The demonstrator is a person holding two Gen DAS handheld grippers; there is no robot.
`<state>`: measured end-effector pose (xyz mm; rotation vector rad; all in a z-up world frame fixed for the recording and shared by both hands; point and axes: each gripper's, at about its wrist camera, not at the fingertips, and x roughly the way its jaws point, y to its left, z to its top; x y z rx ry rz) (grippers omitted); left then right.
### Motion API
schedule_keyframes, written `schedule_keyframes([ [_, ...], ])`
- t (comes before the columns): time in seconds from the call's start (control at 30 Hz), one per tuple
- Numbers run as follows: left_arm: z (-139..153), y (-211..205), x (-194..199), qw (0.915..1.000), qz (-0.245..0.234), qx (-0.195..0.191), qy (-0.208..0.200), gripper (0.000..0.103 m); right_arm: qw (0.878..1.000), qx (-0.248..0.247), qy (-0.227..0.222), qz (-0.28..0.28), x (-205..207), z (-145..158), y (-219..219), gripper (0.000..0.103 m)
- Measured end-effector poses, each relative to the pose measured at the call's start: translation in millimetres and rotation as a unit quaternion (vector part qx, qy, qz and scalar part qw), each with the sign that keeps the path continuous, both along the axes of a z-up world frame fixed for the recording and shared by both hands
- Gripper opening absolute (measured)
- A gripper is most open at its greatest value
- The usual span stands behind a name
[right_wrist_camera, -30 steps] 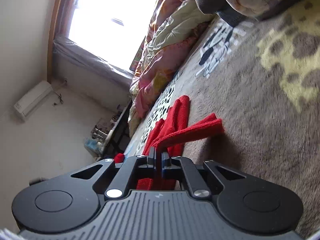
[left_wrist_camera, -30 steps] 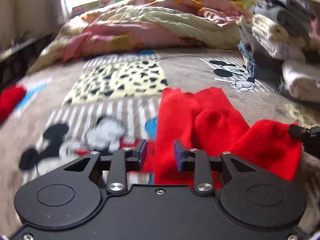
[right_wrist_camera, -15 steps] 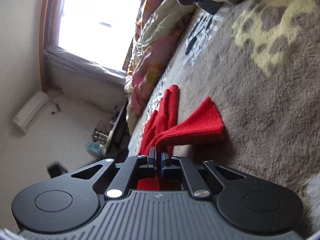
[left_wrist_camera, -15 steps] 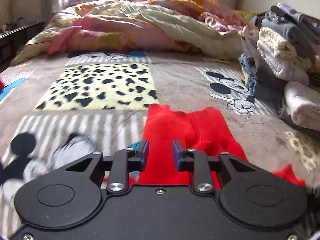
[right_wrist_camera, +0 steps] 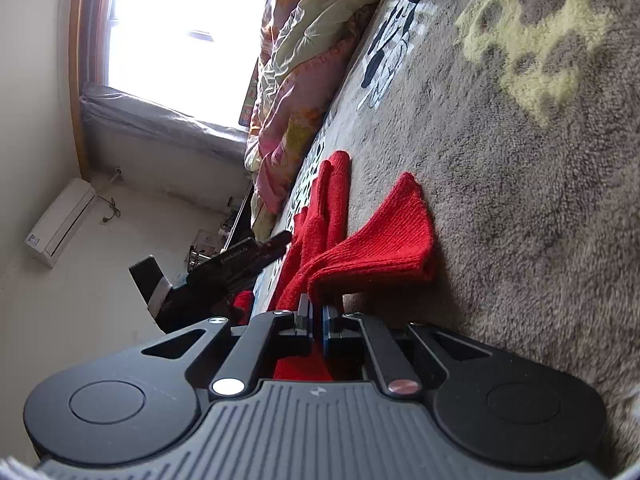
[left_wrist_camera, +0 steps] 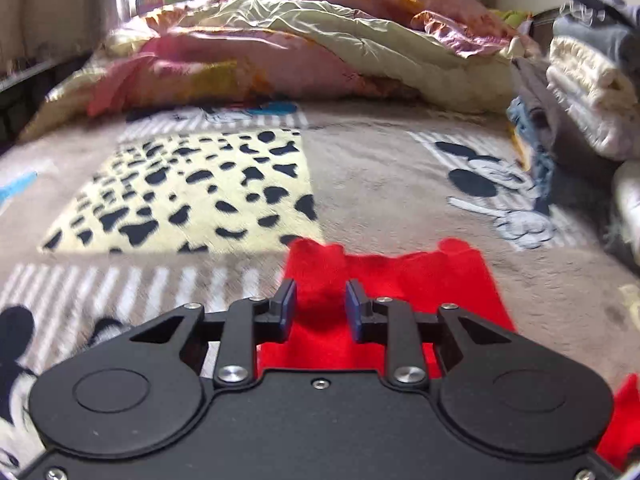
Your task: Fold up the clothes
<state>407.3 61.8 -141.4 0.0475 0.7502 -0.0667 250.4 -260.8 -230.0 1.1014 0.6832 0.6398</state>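
A red knit garment [left_wrist_camera: 404, 284] lies on the patterned blanket [left_wrist_camera: 360, 176] of a bed. My left gripper [left_wrist_camera: 320, 308] is open and hovers low over the garment's near left part, with red cloth showing between its jaws. My right gripper [right_wrist_camera: 315, 322] is shut on an edge of the red garment [right_wrist_camera: 380, 240] and holds a folded flap of it raised off the blanket [right_wrist_camera: 520, 200]. The left gripper's body [right_wrist_camera: 240, 264] shows in the right wrist view beyond the garment.
A crumpled pink and yellow quilt [left_wrist_camera: 304, 48] lies across the far end of the bed. A stack of folded clothes [left_wrist_camera: 588, 80] stands at the right. A bright window [right_wrist_camera: 176, 36] and an air conditioner [right_wrist_camera: 60, 216] are beyond the bed.
My left gripper has moved forward along the garment toward its far edge. My right gripper has kept its grip and carried the flap, which now stands more folded over.
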Motion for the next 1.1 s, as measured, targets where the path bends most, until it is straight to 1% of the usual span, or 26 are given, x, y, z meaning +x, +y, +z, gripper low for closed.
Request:
schedule_keyframes([
  [0.07, 1.8, 3.6, 2.6, 1.0000, 0.003, -0.009, 0.001, 0.026, 1.000, -0.004, -0.001, 0.001, -1.1, 0.6, 0.1, 0.007],
  [0.1, 11.3, 11.3, 0.5, 0.9995, 0.021, -0.024, -0.007, 0.026, 1.000, -0.007, -0.001, 0.001, -2.5, 1.1, -0.7, 0.007],
  [0.13, 23.6, 17.9, -7.3, 0.9985, 0.033, -0.034, -0.026, 0.026, 1.000, -0.010, -0.001, 0.001, -3.9, 1.7, -1.5, 0.007],
  [0.2, 46.8, 29.6, -35.5, 0.9969, 0.025, -0.044, -0.060, 0.026, 1.000, -0.004, 0.002, -0.003, -6.7, 1.6, -4.9, 0.007],
  [0.23, 55.7, 35.7, -52.9, 0.9963, 0.022, -0.043, -0.071, 0.026, 1.000, 0.001, 0.004, -0.006, -7.9, 1.3, -7.4, 0.007],
  [0.27, 61.1, 42.5, -73.2, 0.9960, 0.021, -0.035, -0.079, 0.026, 1.000, 0.006, 0.005, -0.008, -8.7, 1.1, -9.7, 0.010],
  [0.3, 64.5, 49.6, -93.3, 0.9958, 0.022, -0.030, -0.084, 0.026, 1.000, 0.008, 0.006, -0.011, -9.3, 1.3, -11.2, 0.010],
  [0.4, 63.5, 71.6, -150.7, 0.9956, 0.026, -0.038, -0.081, 0.026, 1.000, 0.002, 0.006, -0.015, -11.7, 2.3, -12.3, 0.010],
  [0.47, 58.5, 77.8, -180.9, 0.9952, 0.020, -0.055, -0.078, 0.026, 1.000, -0.006, 0.003, -0.017, -13.1, 3.1, -11.6, 0.010],
  [0.6, 46.7, 81.8, -235.3, 0.9904, 0.026, -0.105, -0.087, 0.026, 0.999, -0.034, -0.012, -0.029, -20.6, 6.0, -8.8, 0.010],
  [0.63, 42.1, 83.8, -247.5, 0.9877, 0.026, -0.125, -0.090, 0.026, 0.998, -0.040, -0.016, -0.034, -23.6, 6.7, -8.2, 0.010],
  [0.67, 36.4, 84.9, -256.3, 0.9847, 0.021, -0.148, -0.090, 0.026, 0.998, -0.042, -0.018, -0.041, -27.9, 7.2, -8.3, 0.013],
  [0.7, 30.6, 85.0, -263.5, 0.9824, 0.016, -0.164, -0.087, 0.026, 0.998, -0.041, -0.020, -0.048, -32.2, 7.4, -8.6, 0.014],
  [0.8, 12.9, 79.8, -276.1, 0.9820, 0.006, -0.176, -0.067, 0.026, 0.997, -0.043, -0.024, -0.067, -44.0, 8.6, -10.0, 0.017],
  [0.83, 6.4, 73.8, -276.8, 0.9858, -0.003, -0.161, -0.048, 0.026, 0.996, -0.045, -0.025, -0.073, -47.9, 9.0, -10.5, 0.018],
  [0.87, 1.2, 66.4, -276.3, 0.9915, -0.012, -0.125, -0.035, 0.026, 0.996, -0.047, -0.025, -0.077, -51.4, 9.1, -10.8, 0.020],
  [0.9, 0.1, 63.6, -277.1, 0.9937, -0.009, -0.105, -0.038, 0.026, 0.995, -0.049, -0.023, -0.079, -54.6, 9.0, -11.0, 0.021],
  [0.93, 4.4, 69.1, -279.8, 0.9899, -0.003, -0.133, -0.051, 0.026, 0.995, -0.052, -0.022, -0.080, -57.7, 8.8, -11.1, 0.021],
  [0.97, 12.4, 77.7, -284.0, 0.9821, -0.002, -0.174, -0.073, 0.026, 0.995, -0.054, -0.021, -0.082, -60.7, 8.6, -11.3, 0.021],
  [1.0, 22.3, 83.6, -288.0, 0.9763, -0.002, -0.193, -0.098, 0.026, 0.995, -0.055, -0.019, -0.084, -63.5, 8.2, -11.6, 0.022],
  [1.03, 31.7, 85.0, -290.4, 0.9758, -0.002, -0.184, -0.118, 0.026, 0.995, -0.055, -0.018, -0.085, -66.7, 7.6, -12.1, 0.022],
  [1.07, 37.5, 84.7, -291.3, 0.9762, -0.007, -0.174, -0.129, 0.026, 0.995, -0.054, -0.017, -0.086, -70.2, 6.9, -12.7, 0.023],
  [1.1, 39.2, 84.6, -291.0, 0.9751, -0.015, -0.178, -0.132, 0.026, 0.995, -0.052, -0.016, -0.086, -73.6, 6.1, -13.5, 0.024],
])
